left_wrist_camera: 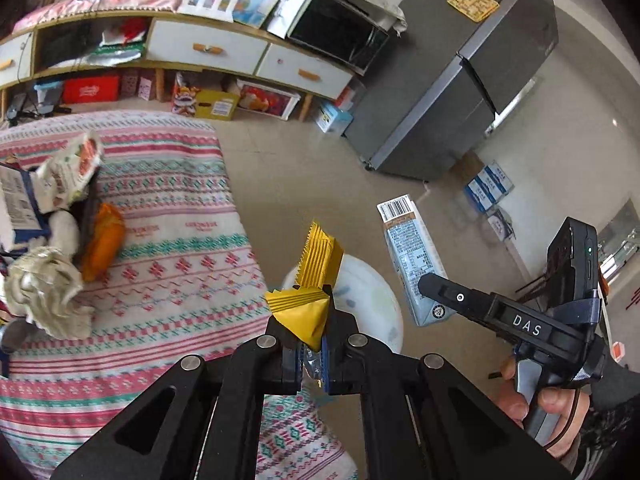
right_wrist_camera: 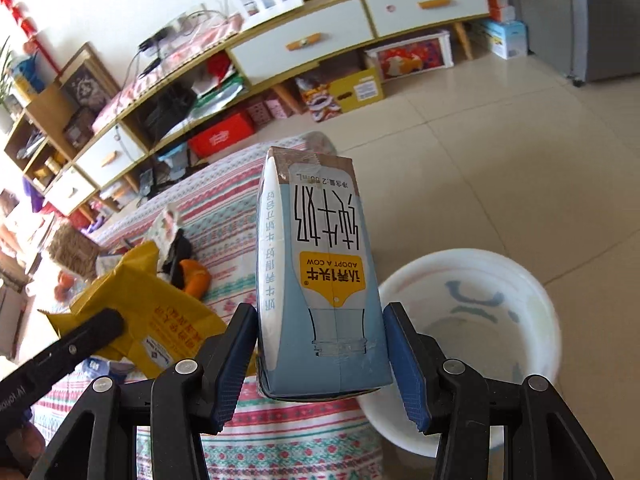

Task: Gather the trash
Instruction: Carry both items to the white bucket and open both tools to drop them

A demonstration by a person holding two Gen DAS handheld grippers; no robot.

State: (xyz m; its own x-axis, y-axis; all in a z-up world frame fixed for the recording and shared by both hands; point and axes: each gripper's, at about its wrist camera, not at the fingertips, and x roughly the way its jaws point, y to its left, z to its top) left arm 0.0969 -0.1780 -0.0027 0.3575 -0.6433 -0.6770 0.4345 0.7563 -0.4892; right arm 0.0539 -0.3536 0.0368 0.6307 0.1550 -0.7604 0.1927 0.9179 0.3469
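- Leftmost, on the patterned tablecloth [left_wrist_camera: 168, 240], more trash is lying in a heap near the table's left edge: a crumpled tissue wad [left_wrist_camera: 44, 292], an orange wrapper [left_wrist_camera: 102, 242] and a torn printed packet [left_wrist_camera: 72, 172]; by my judgement these are waiting to be collected.
- Next, the left gripper [left_wrist_camera: 312, 364] is pinching a yellow snack wrapper [left_wrist_camera: 312, 284], jaws nearly shut on its crinkled lower end, and is holding it out past the table's right edge above the white plastic basin [left_wrist_camera: 372, 300] on the floor, probably so it can drop straight in.
- The wrapper is looking creased and folded, its serrated seal pointing upward.
- Further right, the right gripper [right_wrist_camera: 320, 354] is clamping a pale-blue milk carton [right_wrist_camera: 316, 276] between its blue pads [right_wrist_camera: 408, 364], jaws spread to the carton's width.
- The carton is standing upside down in the grip, its printing inverted and its brown end uppermost, looking intact and uncrushed; it is hanging over the table's edge just beside the basin [right_wrist_camera: 472, 312], seemingly headed there too.
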